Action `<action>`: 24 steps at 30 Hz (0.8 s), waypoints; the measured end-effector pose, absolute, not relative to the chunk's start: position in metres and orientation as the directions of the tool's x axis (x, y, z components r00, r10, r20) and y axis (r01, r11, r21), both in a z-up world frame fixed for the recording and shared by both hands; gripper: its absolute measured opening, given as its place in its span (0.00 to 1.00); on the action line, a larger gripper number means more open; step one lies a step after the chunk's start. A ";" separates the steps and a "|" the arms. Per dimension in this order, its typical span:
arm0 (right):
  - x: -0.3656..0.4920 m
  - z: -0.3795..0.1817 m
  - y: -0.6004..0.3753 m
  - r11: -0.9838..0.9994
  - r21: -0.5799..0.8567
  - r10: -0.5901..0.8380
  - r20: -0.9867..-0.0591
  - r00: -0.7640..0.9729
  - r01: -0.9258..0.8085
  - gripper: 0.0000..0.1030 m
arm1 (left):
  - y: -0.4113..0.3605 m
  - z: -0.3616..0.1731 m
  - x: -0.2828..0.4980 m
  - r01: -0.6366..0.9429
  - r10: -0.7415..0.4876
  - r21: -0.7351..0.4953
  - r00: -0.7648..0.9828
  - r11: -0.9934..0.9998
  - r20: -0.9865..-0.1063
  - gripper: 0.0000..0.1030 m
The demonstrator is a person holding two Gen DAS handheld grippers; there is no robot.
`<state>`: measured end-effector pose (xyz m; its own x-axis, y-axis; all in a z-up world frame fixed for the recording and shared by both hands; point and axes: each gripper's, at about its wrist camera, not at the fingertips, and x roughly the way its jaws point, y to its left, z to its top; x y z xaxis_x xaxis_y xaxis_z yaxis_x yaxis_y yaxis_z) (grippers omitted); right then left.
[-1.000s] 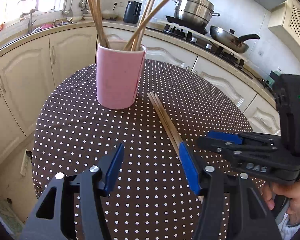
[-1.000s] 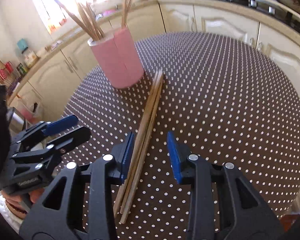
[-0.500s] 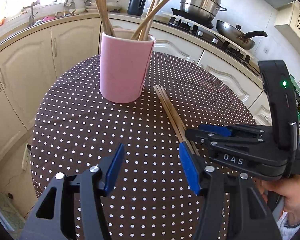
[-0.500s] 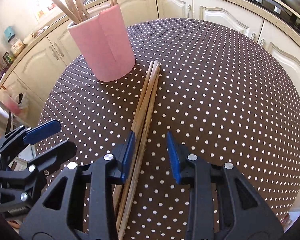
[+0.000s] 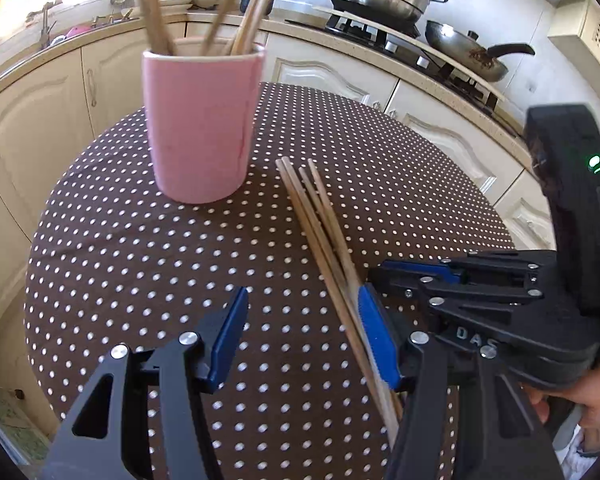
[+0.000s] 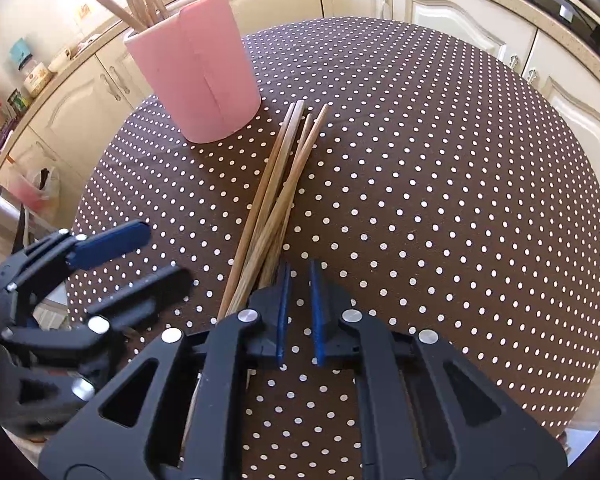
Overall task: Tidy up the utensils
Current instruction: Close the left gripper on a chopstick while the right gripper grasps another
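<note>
1. The right tongs [image 6: 298, 280] have just been closing and now stand pressed almost together. Only dotted cloth shows in the thin gap between the pads, and no stick can be seen in it.
2. The loose chopsticks [image 6: 276, 184] lie on the desk [image 6: 440, 200], touching or just beside the left pad of the right tongs. Their near ends run under that pad and out of sight.
3. The left tongs [image 5: 302, 312] are spread with nothing between them. The sticks pass just by their right pad.
4. The sticks' long axis runs away from both tongs toward the pink cup [image 6: 204, 80]. Their far tips are fanned apart and stop near its base without touching it.
5. The cup stands upright and holds more chopsticks [image 6: 140, 0].
6. My judgement is that the right hand is nearer, but its grip seems to have closed beside the bundle. It likely has to shift left over the sticks and grip across their length.
</note>
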<state>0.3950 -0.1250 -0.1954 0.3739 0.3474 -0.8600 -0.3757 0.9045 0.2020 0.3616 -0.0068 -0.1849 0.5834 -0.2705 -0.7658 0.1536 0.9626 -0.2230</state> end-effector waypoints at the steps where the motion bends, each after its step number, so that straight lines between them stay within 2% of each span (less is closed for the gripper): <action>1: 0.398 -0.195 -0.130 0.907 0.213 0.353 -0.855 0.380 -0.362 0.09 | -0.010 -0.185 0.364 0.157 -0.273 -0.224 0.579 0.962 -0.768 0.55; 8: 0.409 -0.192 -0.162 0.906 0.269 0.390 -0.829 0.401 -0.327 0.12 | -0.031 -0.191 0.382 0.193 -0.293 -0.223 0.529 0.956 -0.797 0.53; 9: 0.411 -0.192 -0.164 0.902 0.281 0.401 -0.825 0.398 -0.327 0.12 | -0.033 -0.193 0.385 0.192 -0.298 -0.231 0.518 0.954 -0.802 0.49; 11: 0.409 -0.191 -0.166 0.901 0.283 0.404 -0.825 0.396 -0.328 0.12 | -0.037 -0.197 0.389 0.195 -0.300 -0.232 0.495 0.953 -0.816 0.23; 14: 0.409 -0.191 -0.165 0.894 0.286 0.412 -0.825 0.387 -0.344 0.12 | -0.036 -0.199 0.393 0.192 -0.330 -0.270 0.479 0.944 -0.813 0.10; 17: 0.398 -0.191 -0.151 0.889 0.286 0.419 -0.825 0.380 -0.359 0.12 | -0.031 -0.202 0.390 0.182 -0.342 -0.290 0.480 0.940 -0.807 0.05; 21: 0.396 -0.189 -0.138 0.881 0.281 0.422 -0.830 0.364 -0.380 0.12 | -0.016 -0.202 0.382 0.165 -0.376 -0.340 0.490 0.926 -0.786 0.05; 24: 0.400 -0.190 -0.127 0.883 0.266 0.407 -0.845 0.347 -0.388 0.12 | -0.007 -0.200 0.375 0.159 -0.364 -0.330 0.501 0.931 -0.785 0.05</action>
<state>0.4001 -0.1271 -0.1904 0.3469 0.4070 -0.8450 -0.3879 0.8825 0.2659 0.3749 -0.0074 -0.1995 0.5013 -0.3636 -0.7852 0.1587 0.9307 -0.3296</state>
